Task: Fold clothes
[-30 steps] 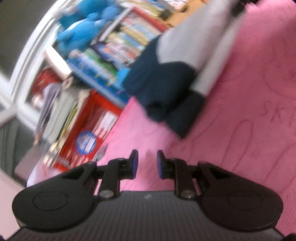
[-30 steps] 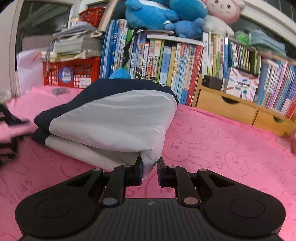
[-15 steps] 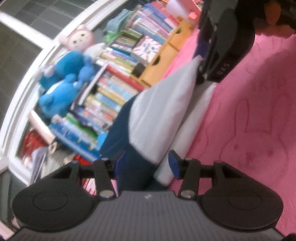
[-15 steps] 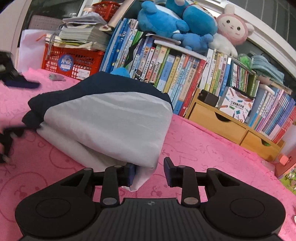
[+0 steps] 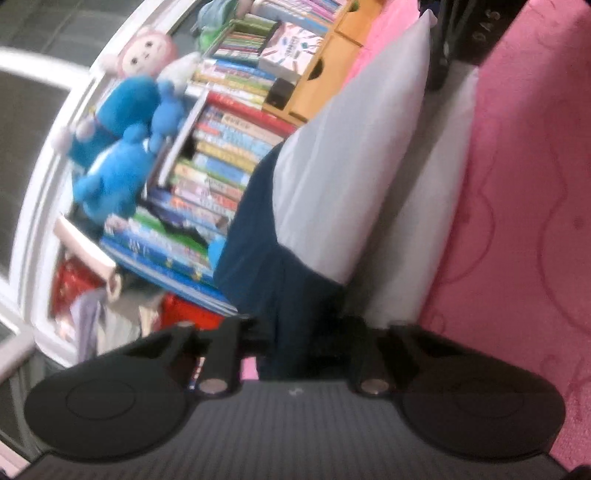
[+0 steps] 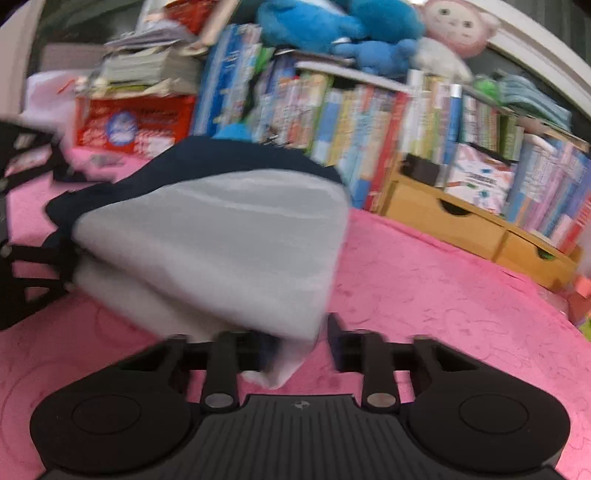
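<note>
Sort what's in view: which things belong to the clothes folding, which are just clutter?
Job: folded grey and navy garment; left gripper, jaws closing on its navy end; right gripper, jaws closing around its grey corner.

Clutter: books; plush toys; red basket; wooden drawers; pink cover.

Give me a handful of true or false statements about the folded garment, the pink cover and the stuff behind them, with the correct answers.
1. The folded garment is grey and navy. True.
2. It lies on a green cover. False: the cover is pink, with a bunny pattern.
3. Blue plush toys sit on top of the row of books. True.
4. The wooden drawers stand left of the red basket. False: the red basket is at the left, the drawers at the right.
5. The left gripper has navy fabric between its fingers. True; its jaws are closing.
</note>
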The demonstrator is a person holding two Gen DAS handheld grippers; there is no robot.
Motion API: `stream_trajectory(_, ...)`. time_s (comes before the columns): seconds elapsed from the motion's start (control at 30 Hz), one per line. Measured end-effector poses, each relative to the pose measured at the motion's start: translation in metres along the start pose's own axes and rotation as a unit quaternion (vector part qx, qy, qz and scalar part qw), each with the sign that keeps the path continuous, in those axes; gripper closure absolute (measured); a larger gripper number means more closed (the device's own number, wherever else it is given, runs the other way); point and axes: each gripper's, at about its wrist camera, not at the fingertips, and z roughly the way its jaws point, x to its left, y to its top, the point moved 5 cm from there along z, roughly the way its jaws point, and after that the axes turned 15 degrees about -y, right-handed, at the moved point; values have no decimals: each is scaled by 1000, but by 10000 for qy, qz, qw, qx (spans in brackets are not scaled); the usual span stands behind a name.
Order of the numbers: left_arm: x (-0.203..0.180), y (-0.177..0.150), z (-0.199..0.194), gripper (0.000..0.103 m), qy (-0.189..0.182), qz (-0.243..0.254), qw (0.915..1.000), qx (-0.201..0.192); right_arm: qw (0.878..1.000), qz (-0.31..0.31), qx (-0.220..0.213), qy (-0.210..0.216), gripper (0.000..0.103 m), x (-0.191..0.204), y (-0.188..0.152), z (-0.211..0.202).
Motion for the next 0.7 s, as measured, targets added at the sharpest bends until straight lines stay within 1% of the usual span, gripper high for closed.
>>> stream_trajectory(0.03,-1,-1,-2,92,-17,-27,10000,-25,10000,33,-50,-34,85,-3,2,-2)
stream_trajectory(0.1,-5,1,-8,94,-39,-6,9999,-110,9995,-100,-215,-195,86,-6,4,-8)
stream_trajectory(0.2,-9,9,-30,94,-168,-172,9989,-411,9983,-282,-365,-368,86,-16,0,-20)
stream_trajectory(0.27,-15,17,-54,94,-422,-379,9955,-759,9975,-368,-408,-452,87,-27,-6,-29)
stream_trajectory(0.33,-23,24,-77,94,-788,-555,9897,-1058,9962,-530,-425,-549,86,-43,-16,-44)
stream_trajectory(0.43,-38,31,-96,94,-1272,-718,9804,-1324,9942,-884,-358,-505,86,-66,-37,-66)
stream_trajectory(0.5,-45,33,-99,93,-1471,-815,9759,-1393,9912,-1151,-446,-478,77,-72,-51,-75)
stream_trajectory(0.53,-47,33,-99,93,-1529,-861,9745,-1401,9888,-1290,-530,-535,64,-73,-58,-78)
stream_trajectory(0.57,-46,34,-99,93,-1546,-905,9740,-1389,9848,-1467,-659,-656,53,-73,-64,-83)
stream_trajectory(0.6,-44,34,-99,93,-1546,-950,9736,-1385,9796,-1641,-875,-760,50,-71,-67,-89)
stream_trajectory(0.7,-39,35,-100,93,-1613,-1058,9715,-1375,9709,-1837,-1415,-605,41,-60,-67,-109)
